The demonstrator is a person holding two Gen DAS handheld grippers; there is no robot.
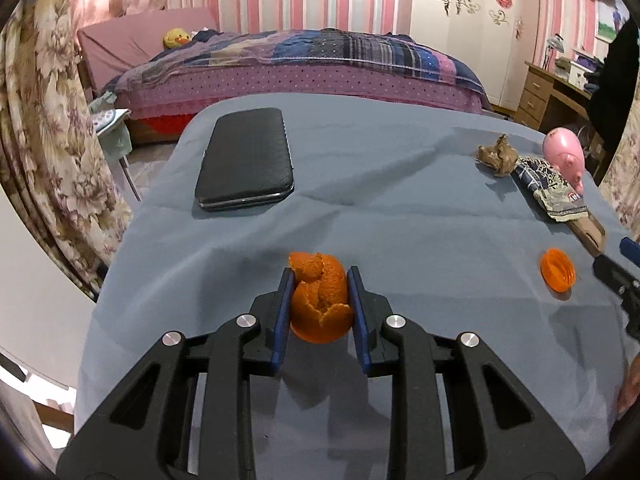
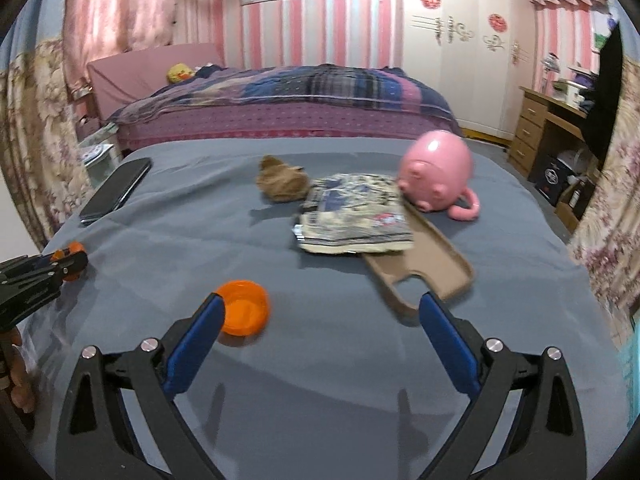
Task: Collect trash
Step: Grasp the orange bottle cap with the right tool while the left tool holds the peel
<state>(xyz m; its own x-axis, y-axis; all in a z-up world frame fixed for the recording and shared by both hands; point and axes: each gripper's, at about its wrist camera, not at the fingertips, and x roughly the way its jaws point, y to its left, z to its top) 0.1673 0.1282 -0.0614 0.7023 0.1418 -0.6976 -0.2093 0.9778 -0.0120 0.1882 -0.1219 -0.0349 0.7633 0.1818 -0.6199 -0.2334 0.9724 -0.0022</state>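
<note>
Right, my left tongs (image 1: 319,280) are clamped on the orange peel (image 1: 320,300), one blue pad (image 1: 282,312) pressed to each side of it. The peel is a curled, cup-like piece, bright orange with a pebbled skin, torn into jagged lobes at the top and split by a crack down its near face. It sits low over the grey cloth of the surface (image 1: 400,208), near the front edge; I cannot tell whether its base touches the cloth.

My right tongs (image 2: 322,312) stand wide apart with nothing between them. Just beside the left pad (image 2: 196,340) lies an orange bottle cap (image 2: 243,307), open side up, a little blurred. It looks to touch the tip of that pad, though I cannot be sure.

Further back on the surface I see a crumpled brown paper wad (image 2: 282,184), and just right of it a flattened printed wrapper (image 2: 354,212), blue and cream. The wrapper lies on top of a tan phone case (image 2: 428,276), whose near end pokes out toward me. A pink pig-shaped mug (image 2: 436,170) lies tipped on its side, touching the wrapper's far corner. A black phone (image 1: 246,158) lies flat at the far left, well apart from the rest.
</note>
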